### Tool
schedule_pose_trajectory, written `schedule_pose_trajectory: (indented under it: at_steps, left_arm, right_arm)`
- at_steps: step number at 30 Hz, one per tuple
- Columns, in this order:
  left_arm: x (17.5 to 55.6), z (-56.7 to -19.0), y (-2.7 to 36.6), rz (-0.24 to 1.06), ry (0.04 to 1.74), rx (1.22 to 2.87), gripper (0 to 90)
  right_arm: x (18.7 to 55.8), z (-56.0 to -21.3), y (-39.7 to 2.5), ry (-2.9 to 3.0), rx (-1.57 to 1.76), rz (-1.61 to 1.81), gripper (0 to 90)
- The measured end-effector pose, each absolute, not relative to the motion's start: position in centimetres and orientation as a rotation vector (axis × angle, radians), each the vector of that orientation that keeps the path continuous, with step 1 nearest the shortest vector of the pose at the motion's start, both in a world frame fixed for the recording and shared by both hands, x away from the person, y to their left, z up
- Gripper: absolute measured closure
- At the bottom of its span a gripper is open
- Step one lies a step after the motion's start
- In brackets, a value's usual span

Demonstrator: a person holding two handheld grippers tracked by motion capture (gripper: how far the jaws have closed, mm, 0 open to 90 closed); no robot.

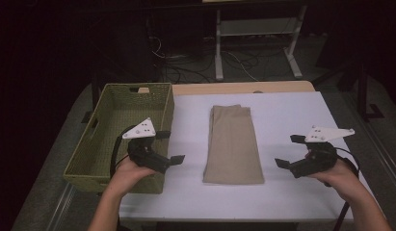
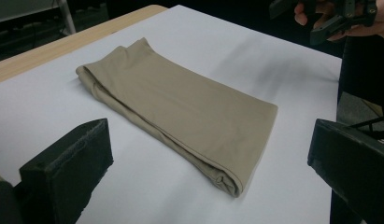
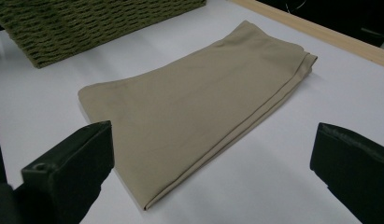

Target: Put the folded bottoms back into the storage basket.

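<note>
A folded tan cloth (image 1: pixel 233 146) lies flat in the middle of the white table top (image 1: pixel 287 110), long side running away from me. My left gripper (image 1: pixel 170 147) hovers at the cloth's left, just in front of the green basket, jaws wide open and empty. My right gripper (image 1: pixel 289 151) hovers at the cloth's right, also open and empty. In the left gripper view the cloth (image 2: pixel 180 107) lies ahead between the jaws, with the right gripper (image 2: pixel 297 21) beyond it. In the right gripper view the cloth (image 3: pixel 199 102) lies ahead, with the basket behind it.
A green woven basket (image 1: pixel 122 134) stands on the table's left side, its wall seen again in the right gripper view (image 3: pixel 87 28). A wooden strip (image 1: pixel 244 88) edges the table's far side. A metal frame (image 1: pixel 256 38) and cables stand on the floor beyond.
</note>
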State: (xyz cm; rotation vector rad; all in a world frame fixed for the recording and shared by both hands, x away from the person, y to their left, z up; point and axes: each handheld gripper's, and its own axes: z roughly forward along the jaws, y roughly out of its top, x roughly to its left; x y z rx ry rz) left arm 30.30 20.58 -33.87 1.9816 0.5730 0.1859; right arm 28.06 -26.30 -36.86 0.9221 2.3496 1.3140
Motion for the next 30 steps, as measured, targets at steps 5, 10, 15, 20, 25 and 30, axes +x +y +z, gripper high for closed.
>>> schedule_pose_trajectory:
  at_steps: [5, 10, 15, 20, 25, 30]
  left_arm:
    - [30.3, -33.9, 20.6, 0.184, 0.578, 1.977, 0.2]
    - [30.3, -33.9, 20.6, 0.181, 0.569, 1.978, 0.3]
    - [30.3, -33.9, 20.7, 0.187, 0.568, 1.972, 0.3]
    - [30.3, -33.9, 20.7, 0.183, 0.568, 1.973, 0.3]
    - [30.3, -33.9, 20.7, 0.179, 0.571, 1.967, 0.3]
    - [30.3, -33.9, 20.8, 0.179, 0.569, 1.961, 0.3]
  right_arm:
    - [28.0, -37.1, -26.2, 2.36, 0.919, 1.306, 0.0]
    - [28.0, -37.4, -26.0, 2.372, 0.912, 1.3, 0.0]
    - [28.0, -37.9, -25.9, 2.386, 0.913, 1.296, 0.0]
    - [28.0, -38.2, -25.8, 2.397, 0.907, 1.297, 0.0]
    - [28.0, -38.7, -25.6, 2.412, 0.907, 1.305, 0.0]
    - [28.0, -39.2, -25.3, 2.445, 0.911, 1.301, 0.0]
